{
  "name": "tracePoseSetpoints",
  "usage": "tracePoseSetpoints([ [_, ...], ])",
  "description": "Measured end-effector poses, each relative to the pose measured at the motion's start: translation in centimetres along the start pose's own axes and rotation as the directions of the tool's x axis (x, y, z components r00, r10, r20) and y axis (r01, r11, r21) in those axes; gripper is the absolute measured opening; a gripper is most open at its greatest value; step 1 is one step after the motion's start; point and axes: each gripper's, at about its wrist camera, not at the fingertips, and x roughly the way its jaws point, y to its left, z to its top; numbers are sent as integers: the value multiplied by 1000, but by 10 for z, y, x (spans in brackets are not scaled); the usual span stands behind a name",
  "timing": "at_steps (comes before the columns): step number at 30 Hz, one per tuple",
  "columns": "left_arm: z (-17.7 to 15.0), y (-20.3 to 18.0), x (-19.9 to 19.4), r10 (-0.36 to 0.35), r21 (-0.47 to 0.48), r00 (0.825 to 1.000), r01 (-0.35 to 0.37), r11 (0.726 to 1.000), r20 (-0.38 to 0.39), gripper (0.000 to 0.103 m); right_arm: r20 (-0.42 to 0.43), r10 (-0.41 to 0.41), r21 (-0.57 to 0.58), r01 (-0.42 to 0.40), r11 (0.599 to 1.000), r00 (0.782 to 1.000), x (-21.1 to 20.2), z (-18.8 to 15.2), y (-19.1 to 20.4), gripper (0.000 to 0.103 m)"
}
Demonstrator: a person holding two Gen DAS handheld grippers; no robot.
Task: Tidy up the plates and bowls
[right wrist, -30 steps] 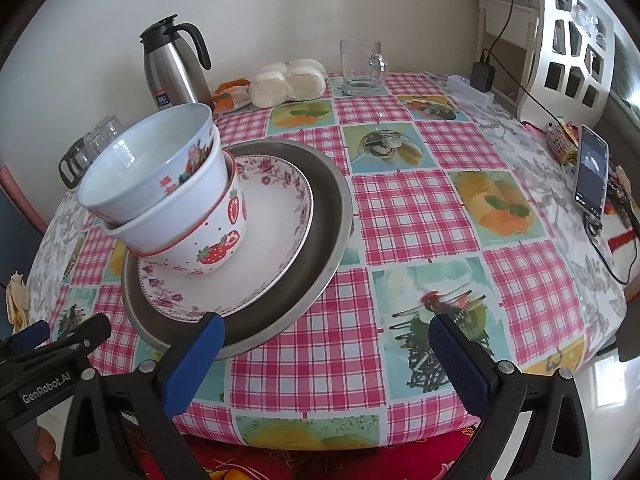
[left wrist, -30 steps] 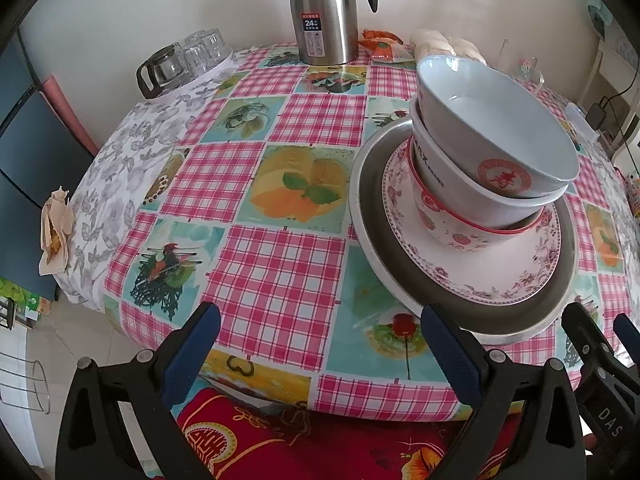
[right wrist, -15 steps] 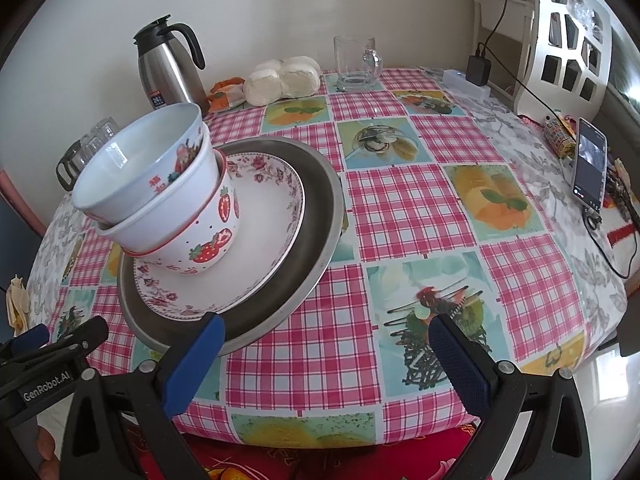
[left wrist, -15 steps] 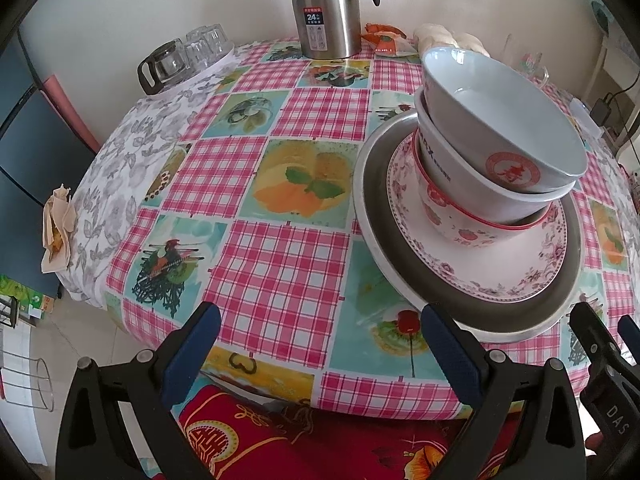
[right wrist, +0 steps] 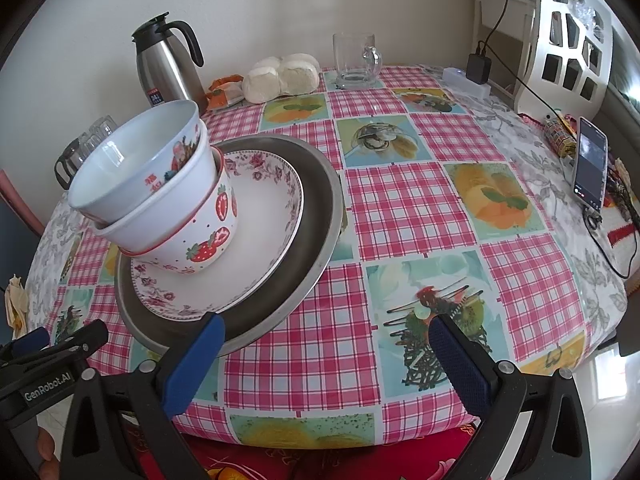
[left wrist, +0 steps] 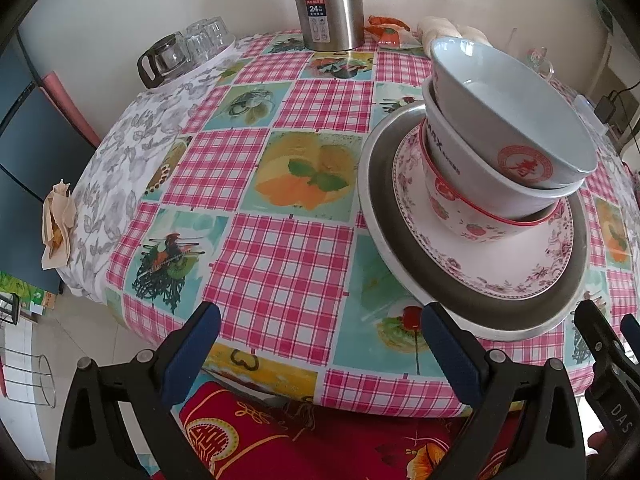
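Note:
A stack stands on the checked tablecloth: a large metal plate at the bottom, a floral plate on it, then a strawberry bowl, a white bowl and a tilted pale bowl nested on top. My left gripper is open and empty near the table's front edge, left of the stack. My right gripper is open and empty, its left finger in front of the metal plate's rim.
A steel thermos, a glass pot and glasses, buns, a snack packet and a glass mug stand at the back. A phone and charger cables lie at the right edge.
Both grippers have drawn back slightly toward the table's front edge. Both stay open. The stack has not moved.

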Motion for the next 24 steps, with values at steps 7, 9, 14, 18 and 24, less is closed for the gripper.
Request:
tracePoseSetpoints([
  [7,0,0,1,0,2,1000,0,1000,-1,100,-4,-2,-2,2,1000,1000,1,1,2,103],
  [9,0,0,1,0,2,1000,0,1000,-1,100,-4,-3,-1,3,1000,1000,1,1,2,103],
  [14,0,0,2,3,2,1000,-3,1000,-8,100,-4,-3,-2,3,1000,1000,1,1,2,103],
  [18,0,-1,2,3,5,1000,-3,1000,-9,100,-4,-3,-2,3,1000,1000,1,1,2,103],
  [24,0,-1,2,3,7,1000,-3,1000,-10,100,-5,-3,-1,3,1000,1000,2,1,2,103],
])
